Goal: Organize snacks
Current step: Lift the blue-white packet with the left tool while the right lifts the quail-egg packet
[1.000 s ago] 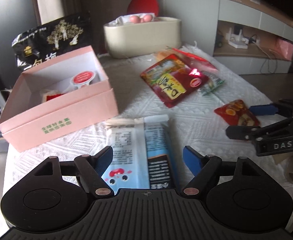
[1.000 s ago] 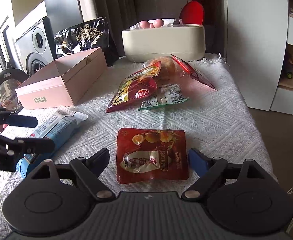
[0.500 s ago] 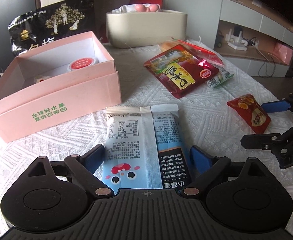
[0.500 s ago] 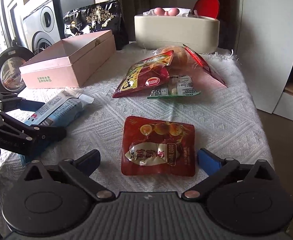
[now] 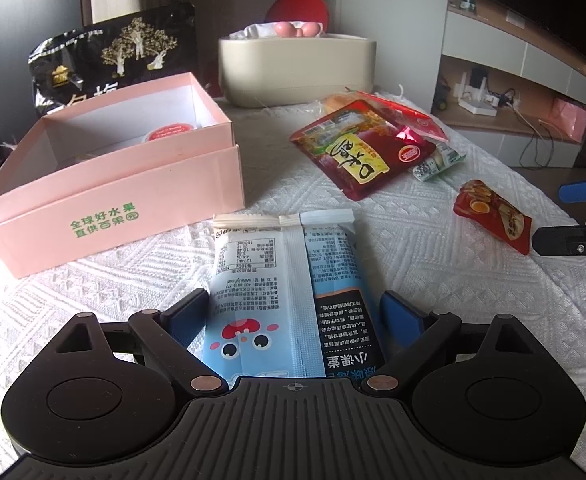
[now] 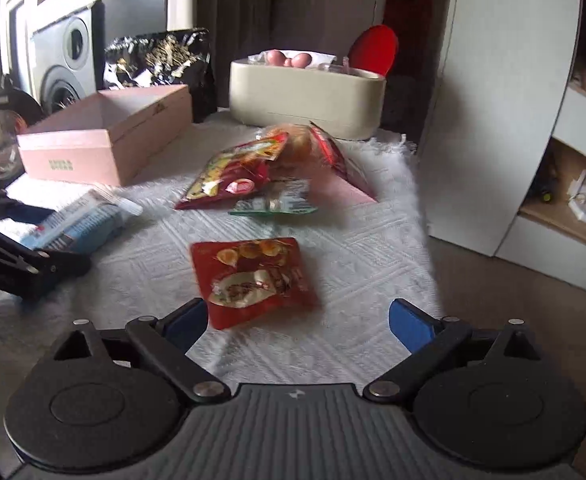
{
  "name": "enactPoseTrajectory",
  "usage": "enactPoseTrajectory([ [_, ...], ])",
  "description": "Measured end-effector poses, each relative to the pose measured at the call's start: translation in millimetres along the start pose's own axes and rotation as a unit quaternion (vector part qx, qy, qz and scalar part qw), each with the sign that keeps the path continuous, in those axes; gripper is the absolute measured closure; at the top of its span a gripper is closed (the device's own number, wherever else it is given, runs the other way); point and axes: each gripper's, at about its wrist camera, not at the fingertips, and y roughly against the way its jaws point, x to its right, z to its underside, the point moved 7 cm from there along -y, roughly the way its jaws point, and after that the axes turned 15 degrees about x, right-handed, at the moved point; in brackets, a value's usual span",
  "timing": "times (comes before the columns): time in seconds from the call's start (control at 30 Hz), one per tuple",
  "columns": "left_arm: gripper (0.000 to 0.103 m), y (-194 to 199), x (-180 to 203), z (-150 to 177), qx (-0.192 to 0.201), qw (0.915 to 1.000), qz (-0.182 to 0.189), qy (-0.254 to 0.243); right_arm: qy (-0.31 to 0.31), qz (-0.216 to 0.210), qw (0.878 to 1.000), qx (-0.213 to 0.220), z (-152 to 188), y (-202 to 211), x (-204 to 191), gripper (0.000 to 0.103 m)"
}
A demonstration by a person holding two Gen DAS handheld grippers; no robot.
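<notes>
1. The left gripper [image 5: 293, 316] has its jaws spread, straddling one blue packet [image 5: 293, 280] at 12 o'clock.
2. The right gripper [image 6: 297, 316] is spread too; one red egg pouch [image 6: 253, 280] lies between its tips, nearer the left one.
3. One pink box [image 5: 113, 196] sits at 10 o'clock of the left gripper, and three more snack bags [image 5: 357, 148] lie piled at 1 o'clock.

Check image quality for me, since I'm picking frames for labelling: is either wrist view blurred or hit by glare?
Left wrist view: sharp, print on the blue packet and pink box is legible; a small glare spot on the big red pouch. Right wrist view: motion-blurred, the egg pouch and box lettering are smeared; bright window light at far left.
</notes>
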Motion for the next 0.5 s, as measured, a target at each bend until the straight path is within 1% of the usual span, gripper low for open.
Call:
enactPoseTrajectory([
  [0.03,0.008,0,0,0,0.001,1.0000,-0.001,0.000,0.002,-0.010,1.000,0.001,-2,-5,-5,0.005],
  [0.13,0.008,2,0,1,0.003,1.0000,-0.001,-0.001,0.022,-0.004,1.000,0.000,-3,-30,-11,0.005],
  [0.2,0.008,3,0,1,0.004,1.0000,0.000,-0.002,0.006,-0.015,1.000,-0.022,-1,-48,-8,0.005],
  [0.23,0.008,4,0,2,0.004,1.0000,0.001,-0.001,-0.006,-0.021,0.999,-0.033,1,-55,-6,0.008],
  [0.27,0.009,5,-1,2,0.006,1.0000,0.003,0.000,-0.011,-0.022,0.999,-0.039,0,-58,-5,0.013],
  [0.3,0.010,6,-2,2,0.008,1.0000,0.004,0.004,-0.007,-0.020,0.999,-0.035,-2,-57,-5,0.016],
  [0.33,0.011,6,-3,2,0.009,0.9999,0.003,0.006,-0.001,-0.024,0.999,-0.041,-4,-55,-8,0.025],
  [0.4,0.013,7,-5,1,0.011,0.9999,0.001,0.012,0.003,-0.026,0.999,-0.039,-7,-47,-14,0.025],
  [0.5,0.016,10,-6,0,0.008,0.9999,0.000,0.014,0.024,-0.041,0.998,-0.039,-10,-33,-30,0.025],
])
